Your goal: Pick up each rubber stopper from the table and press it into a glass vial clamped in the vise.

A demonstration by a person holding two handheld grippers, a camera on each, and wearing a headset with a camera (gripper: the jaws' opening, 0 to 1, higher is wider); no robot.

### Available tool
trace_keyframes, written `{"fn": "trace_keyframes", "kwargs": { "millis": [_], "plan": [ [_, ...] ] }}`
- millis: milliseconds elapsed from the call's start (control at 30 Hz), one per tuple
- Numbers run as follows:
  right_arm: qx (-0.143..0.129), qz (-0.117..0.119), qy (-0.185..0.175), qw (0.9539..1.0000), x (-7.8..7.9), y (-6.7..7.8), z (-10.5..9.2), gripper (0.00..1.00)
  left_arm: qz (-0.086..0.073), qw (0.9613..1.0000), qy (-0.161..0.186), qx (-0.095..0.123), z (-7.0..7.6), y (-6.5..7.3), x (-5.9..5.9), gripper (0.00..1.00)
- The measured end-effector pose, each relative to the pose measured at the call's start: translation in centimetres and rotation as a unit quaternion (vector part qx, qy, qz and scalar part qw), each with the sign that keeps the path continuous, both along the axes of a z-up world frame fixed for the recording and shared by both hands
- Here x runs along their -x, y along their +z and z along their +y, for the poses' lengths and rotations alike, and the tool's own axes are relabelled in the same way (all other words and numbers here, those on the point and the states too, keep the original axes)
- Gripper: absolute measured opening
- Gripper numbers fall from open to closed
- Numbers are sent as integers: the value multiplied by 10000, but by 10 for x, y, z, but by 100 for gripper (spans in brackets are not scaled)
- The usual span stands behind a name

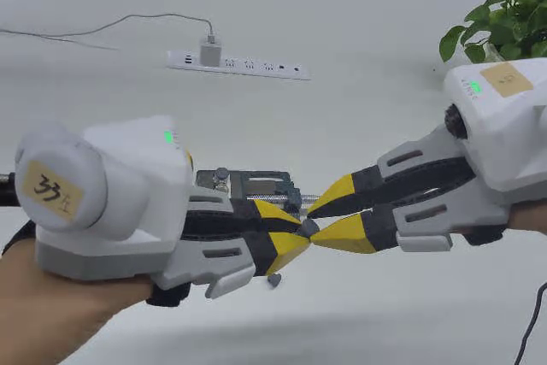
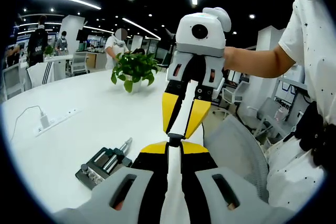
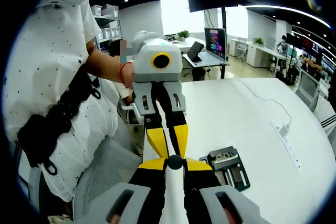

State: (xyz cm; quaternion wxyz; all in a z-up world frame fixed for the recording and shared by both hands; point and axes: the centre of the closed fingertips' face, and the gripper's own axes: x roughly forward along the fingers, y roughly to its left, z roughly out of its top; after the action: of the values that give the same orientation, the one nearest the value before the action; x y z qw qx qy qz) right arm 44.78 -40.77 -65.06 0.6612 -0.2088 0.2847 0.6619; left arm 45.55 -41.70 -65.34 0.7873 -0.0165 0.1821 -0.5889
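Note:
My two grippers meet tip to tip above the white table (image 1: pixel 367 57). The left gripper (image 1: pixel 304 230) comes in from the left, the right gripper (image 1: pixel 314 230) from the right. A small dark rubber stopper (image 1: pixel 309 228) is pinched where the yellow tips converge, and both pairs of jaws are shut on it. It sits between my left gripper's (image 2: pixel 175 145) tips as a dark rubber stopper (image 2: pixel 175 139). It is a round stopper (image 3: pixel 175 162) at my right gripper's (image 3: pixel 175 164) tips. Another stopper (image 1: pixel 273 279) lies on the table below. The metal vise (image 1: pixel 256 185) (image 2: pixel 102 163) (image 3: pixel 227 163) stands just behind; no vial is discernible in it.
A white power strip (image 1: pixel 239 64) with a plugged charger (image 1: pixel 210 49) and cable lies at the back of the table. A potted plant (image 1: pixel 504 14) stands at the far right corner. A mesh chair (image 2: pixel 236 150) sits beside the table's near edge.

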Motion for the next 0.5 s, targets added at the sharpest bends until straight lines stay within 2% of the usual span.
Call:
{"fn": "trace_keyframes", "kwargs": {
  "millis": [233, 500],
  "plan": [
    [30, -29, 59, 10000, 0, -1, 0, 8, -29, 10000, -51, -62, -1, -1, -1, 4],
    [79, -14, 72, 9999, 0, -3, -1, 8, -146, 9996, -124, -202, -1, -3, 0, 4]
  ]
}}
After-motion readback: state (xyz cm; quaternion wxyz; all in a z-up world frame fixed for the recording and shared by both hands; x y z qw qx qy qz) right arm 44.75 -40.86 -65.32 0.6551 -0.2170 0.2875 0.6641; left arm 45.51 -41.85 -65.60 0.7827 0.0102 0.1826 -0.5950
